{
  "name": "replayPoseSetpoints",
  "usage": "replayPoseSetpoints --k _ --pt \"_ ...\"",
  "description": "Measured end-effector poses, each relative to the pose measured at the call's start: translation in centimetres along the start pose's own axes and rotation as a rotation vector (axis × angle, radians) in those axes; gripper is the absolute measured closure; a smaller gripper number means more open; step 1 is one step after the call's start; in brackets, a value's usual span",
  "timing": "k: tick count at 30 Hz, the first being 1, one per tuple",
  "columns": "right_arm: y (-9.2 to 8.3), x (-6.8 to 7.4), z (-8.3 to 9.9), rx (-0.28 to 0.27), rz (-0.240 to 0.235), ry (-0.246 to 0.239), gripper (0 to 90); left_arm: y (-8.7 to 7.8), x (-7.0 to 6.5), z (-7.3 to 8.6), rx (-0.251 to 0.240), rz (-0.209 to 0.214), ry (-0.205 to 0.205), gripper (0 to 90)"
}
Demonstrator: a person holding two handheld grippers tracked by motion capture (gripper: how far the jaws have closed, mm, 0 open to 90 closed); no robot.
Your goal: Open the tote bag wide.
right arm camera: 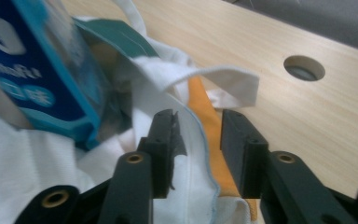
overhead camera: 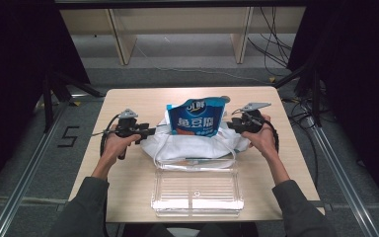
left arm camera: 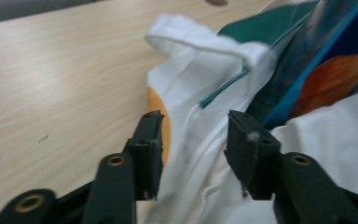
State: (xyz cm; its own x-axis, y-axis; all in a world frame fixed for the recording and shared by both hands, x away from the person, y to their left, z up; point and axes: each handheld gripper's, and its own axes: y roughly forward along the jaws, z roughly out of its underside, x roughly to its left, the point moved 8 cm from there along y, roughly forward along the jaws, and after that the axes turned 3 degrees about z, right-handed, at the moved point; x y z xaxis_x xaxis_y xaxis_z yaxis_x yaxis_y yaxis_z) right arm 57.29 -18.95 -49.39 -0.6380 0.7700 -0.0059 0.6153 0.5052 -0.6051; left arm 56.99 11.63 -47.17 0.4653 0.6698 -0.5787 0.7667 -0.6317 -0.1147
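2 blk tongs w/ cables, grey sleeves

High view looks forward and down on the counter — each tool camera sits close, sharing the white bag at twelve o'clock.

Pale wood-grain bench: smooth laminate, matt with a soft sheen. White cloth tote bag: woven fabric, matt, creased; stitched seams, teal edge piping, orange printed patch. Blue snack pouch standing in the bag: glossy plastic film, crinkled, catches light along the edges. Clear rectangular plastic tray: hard, transparent, shiny rim. Left claw and right claw: black matt plastic arms, brass-coloured metal rivets, jaw pads of dark foam-like rubber, rough and frayed at the edges, some fuzz stuck on.
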Motion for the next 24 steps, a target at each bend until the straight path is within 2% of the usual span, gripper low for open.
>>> replayPoseSetpoints --k 1,2,3,4,6,7,8,9,10,12,13,14,15,16,18,19,21,22,23,24 --pt "-0.3 0.1 -0.3 -0.012 0.000 -0.012 63.4 -0.4 -0.1 0.0 0.025 -0.007 0.032 52.1" --pt "-0.5 0.4 -0.5 -0.024 -0.004 0.004 62.9 -3.9 2.9 1.1 0.434 0.015 0.481 50.7" --pt "-0.8 0.3 -0.7 -0.032 -0.004 -0.029 62.2 -4.0 2.6 0.8 0.426 0.030 0.522 49.6" --pt "-1.1 0.6 -0.6 -0.017 -0.014 -0.023 61.4 -4.3 2.3 0.9 0.430 0.021 0.505 48.6" --pt "-1.4 0.6 -0.8 -0.028 -0.009 -0.034 59.9 -4.7 1.7 0.9 0.434 0.021 0.503 47.0" --pt "-1.5 0.8 -1.0 -0.038 -0.011 -0.024 59.1 -5.0 1.4 1.0 0.432 0.017 0.491 46.0" --pt "-1.9 0.9 -0.9 -0.020 -0.020 -0.035 58.6 -5.3 1.2 1.1 0.437 0.013 0.490 44.7" --pt "-2.3 1.1 -1.4 -0.047 -0.023 -0.034 57.4 -5.6 1.0 1.3 0.437 0.019 0.489 43.1" --pt "-2.6 1.3 -1.5 -0.047 -0.028 -0.023 56.2 -5.8 0.9 1.5 0.440 0.018 0.488 41.9" --pt "-3.0 1.4 -1.6 -0.035 -0.036 -0.034 54.9 -6.4 0.7 2.1 0.438 0.006 0.490 41.0" --pt "-3.1 1.5 -1.9 -0.058 -0.032 -0.037 53.3 -6.6 0.6 2.3 0.422 0.004 0.483 39.6" --pt "-3.6 1.8 -2.0 -0.028 -0.052 -0.057 50.2 -7.3 0.5 2.8 0.447 -0.008 0.489 36.7" --pt "-3.8 2.1 -2.0 -0.018 -0.054 -0.061 49.5 -7.6 0.4 3.1 0.442 -0.009 0.486 35.6" --pt "-3.8 2.3 -2.3 -0.039 -0.044 -0.053 48.7 -7.9 0.3 3.4 0.449 -0.013 0.489 34.5" --pt "-4.2 2.4 -2.4 -0.022 -0.053 -0.071 46.2 -8.1 0.2 3.7 0.438 -0.009 0.481 32.2" --pt "-4.3 2.5 -2.5 -0.026 -0.043 -0.079 45.5 -8.8 0.1 4.4 0.425 -0.031 0.479 30.0" --pt "-4.4 2.7 -2.5 -0.016 -0.051 -0.074 44.6 -9.2 0.1 4.7 0.427 -0.038 0.471 28.3" --pt "-4.5 2.6 -2.6 -0.024 -0.048 -0.103 43.8 -9.6 0.0 5.1 0.426 -0.024 0.455 27.8" --pt "-4.7 2.9 -2.6 -0.012 -0.064 -0.090 42.9 -9.9 -0.2 5.4 0.420 -0.021 0.450 27.3" --pt "-4.8 2.9 -2.6 0.003 -0.072 -0.111 42.0 -10.4 -0.2 5.6 0.424 -0.026 0.453 26.8"
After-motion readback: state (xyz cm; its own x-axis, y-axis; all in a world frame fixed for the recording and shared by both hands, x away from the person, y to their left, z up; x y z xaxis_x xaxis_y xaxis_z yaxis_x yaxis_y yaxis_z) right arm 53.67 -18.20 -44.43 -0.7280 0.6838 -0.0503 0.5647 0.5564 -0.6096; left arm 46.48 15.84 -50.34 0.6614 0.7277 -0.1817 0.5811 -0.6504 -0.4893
